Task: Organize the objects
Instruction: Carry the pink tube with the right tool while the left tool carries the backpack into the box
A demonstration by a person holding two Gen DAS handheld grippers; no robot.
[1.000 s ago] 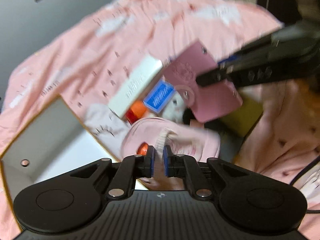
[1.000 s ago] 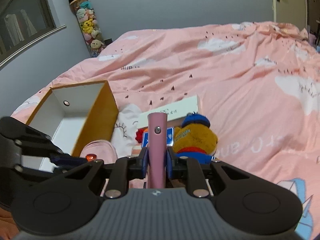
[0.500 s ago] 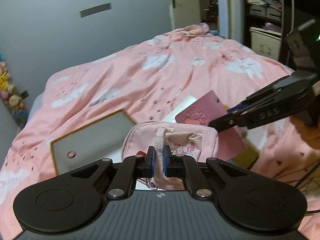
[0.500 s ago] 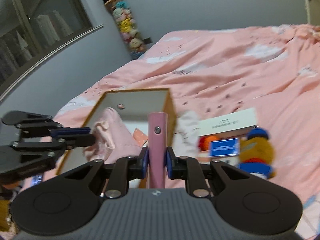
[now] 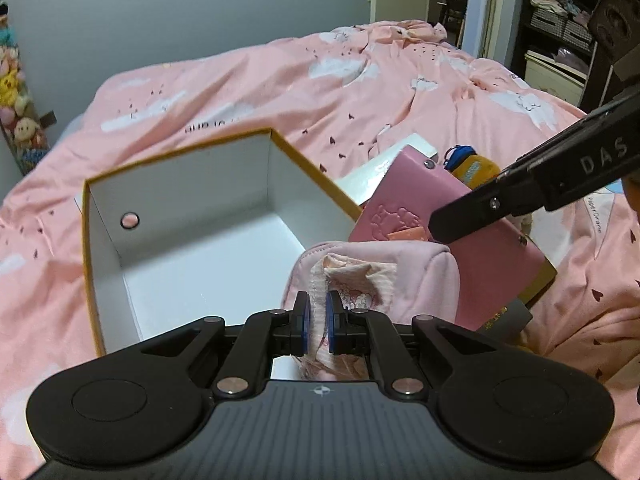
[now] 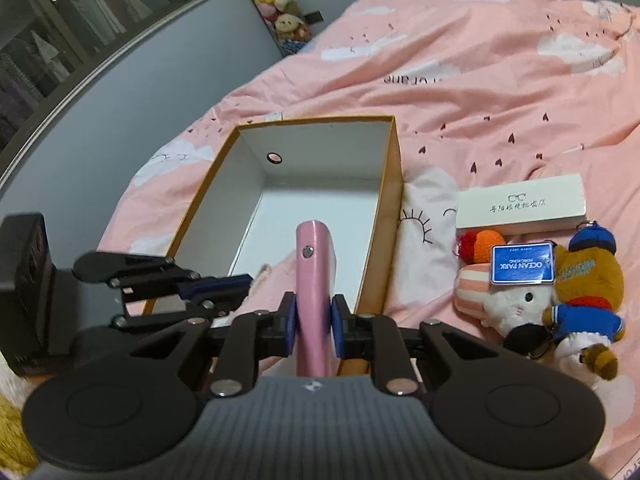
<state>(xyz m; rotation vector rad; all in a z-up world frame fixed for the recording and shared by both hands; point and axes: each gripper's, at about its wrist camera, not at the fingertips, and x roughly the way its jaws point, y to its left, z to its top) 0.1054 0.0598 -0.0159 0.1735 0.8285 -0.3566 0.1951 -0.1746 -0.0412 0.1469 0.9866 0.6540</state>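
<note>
Both grippers carry loads over the near end of the open box. The right gripper is clamped on a pink wallet held on edge, its long axis running toward 12 o'clock, straight along the box's length; the white floor lies just ahead and below. At 9 o'clock from it in the right wrist view, the left gripper pinches the hem of a pink pouch, which hangs at the box's near right corner. The pouch looks nearer the floor, so the left side may release first. Against half a second ago, both views show the box larger and more central, the wallet now over its interior. Plush toys and a white case wait on the bedspread at 2 o'clock.
</note>
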